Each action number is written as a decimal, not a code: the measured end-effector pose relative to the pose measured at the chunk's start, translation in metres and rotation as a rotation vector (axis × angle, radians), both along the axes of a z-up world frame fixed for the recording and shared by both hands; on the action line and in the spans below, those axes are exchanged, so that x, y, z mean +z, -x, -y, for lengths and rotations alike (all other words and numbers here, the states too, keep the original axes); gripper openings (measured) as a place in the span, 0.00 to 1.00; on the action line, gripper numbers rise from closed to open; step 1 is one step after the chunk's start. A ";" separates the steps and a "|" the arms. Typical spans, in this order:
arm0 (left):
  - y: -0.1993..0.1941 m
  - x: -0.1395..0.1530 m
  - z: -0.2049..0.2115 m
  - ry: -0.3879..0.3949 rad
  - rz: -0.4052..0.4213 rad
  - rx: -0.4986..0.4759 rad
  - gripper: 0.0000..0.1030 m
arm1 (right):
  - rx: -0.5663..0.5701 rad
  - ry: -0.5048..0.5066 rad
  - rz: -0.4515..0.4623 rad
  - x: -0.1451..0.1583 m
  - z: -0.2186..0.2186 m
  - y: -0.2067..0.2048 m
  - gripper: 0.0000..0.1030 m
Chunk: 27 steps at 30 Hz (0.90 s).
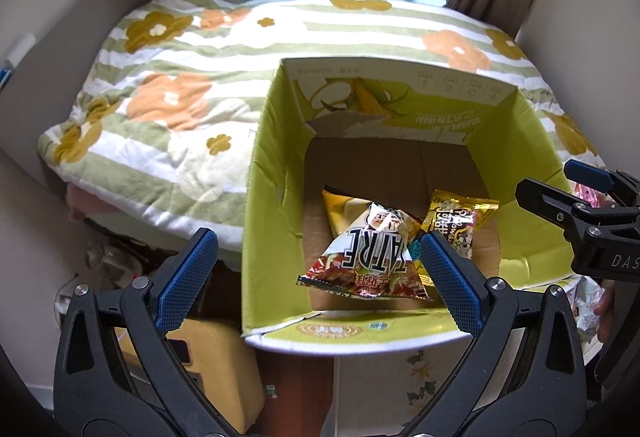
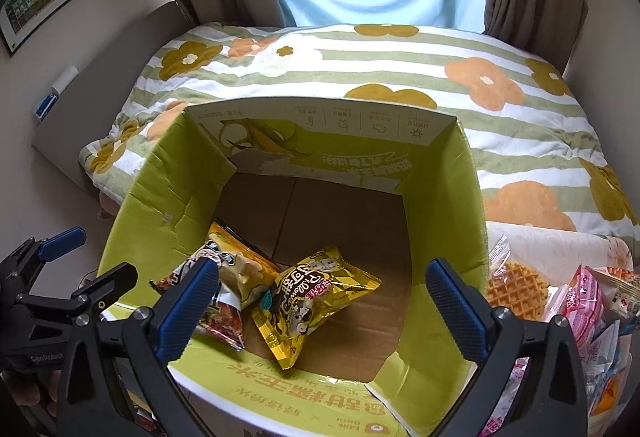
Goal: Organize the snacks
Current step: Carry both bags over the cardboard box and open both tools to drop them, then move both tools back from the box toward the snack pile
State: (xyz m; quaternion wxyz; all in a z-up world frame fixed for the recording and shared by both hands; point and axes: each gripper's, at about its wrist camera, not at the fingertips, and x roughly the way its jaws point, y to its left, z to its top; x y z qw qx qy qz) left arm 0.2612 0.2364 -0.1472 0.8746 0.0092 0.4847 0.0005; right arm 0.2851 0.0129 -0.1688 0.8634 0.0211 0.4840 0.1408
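Snack sorting partly done: three packets boxed, a pile left outside.

The green cardboard box stands open beside the floral blanket. On its floor lie a gold wafer packet, a red-and-white chip bag and a yellow packet partly under that bag. The left gripper and right gripper hang above the box, jaws spread wide, nothing between the pads. To the right of the box, loose snacks remain unsorted: a waffle packet and a pink packet among others. Judged well short of complete; most of the box floor is bare.
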 end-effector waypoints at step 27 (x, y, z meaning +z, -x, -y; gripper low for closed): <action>0.071 0.069 0.120 0.009 0.224 -0.194 0.98 | -0.189 0.074 0.194 0.078 0.115 0.115 1.00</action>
